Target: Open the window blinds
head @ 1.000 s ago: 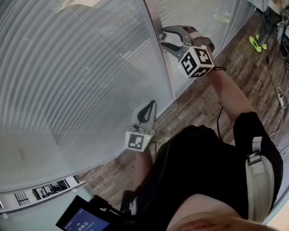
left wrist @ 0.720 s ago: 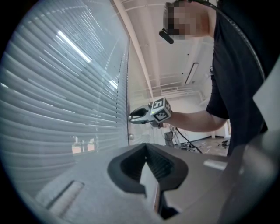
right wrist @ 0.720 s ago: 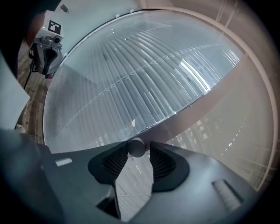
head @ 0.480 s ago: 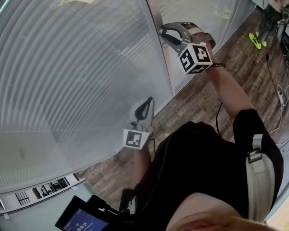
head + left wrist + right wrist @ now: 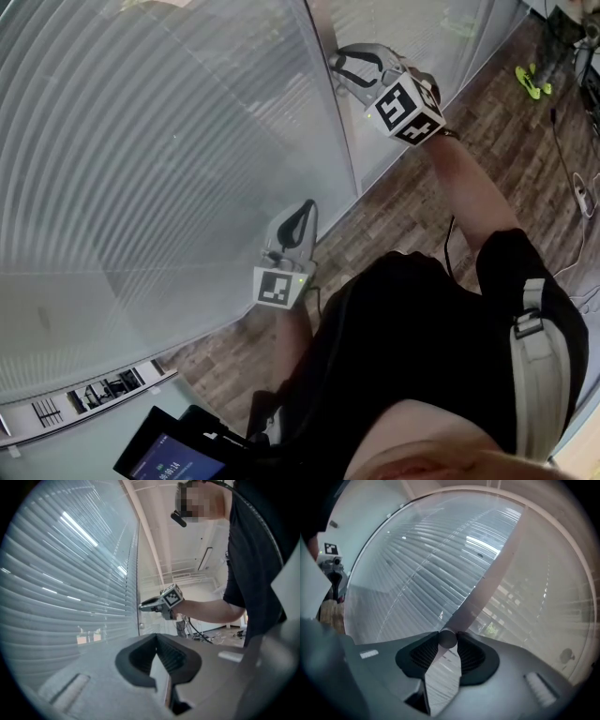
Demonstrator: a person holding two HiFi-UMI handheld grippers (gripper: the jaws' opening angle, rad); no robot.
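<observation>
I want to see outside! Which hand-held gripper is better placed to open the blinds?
Right hand-held gripper: its jaws have just closed on the round knob. The left hand-held gripper is shut, empty.

I can read no word, brand or number anywhere here. The nearest things to signs are black-and-white square coded markers. One set is on the white right-hand cube [image 5: 405,105] of my right hand-held gripper [image 5: 339,70], and another on the white left-hand cube [image 5: 278,288] of my left hand-held gripper [image 5: 307,208]. They carry block patterns only, no letters. The black device with a blue-lit screen [image 5: 174,457], at the lower left of the head view, shows a pale line of characters, too small and blurred to read.
</observation>
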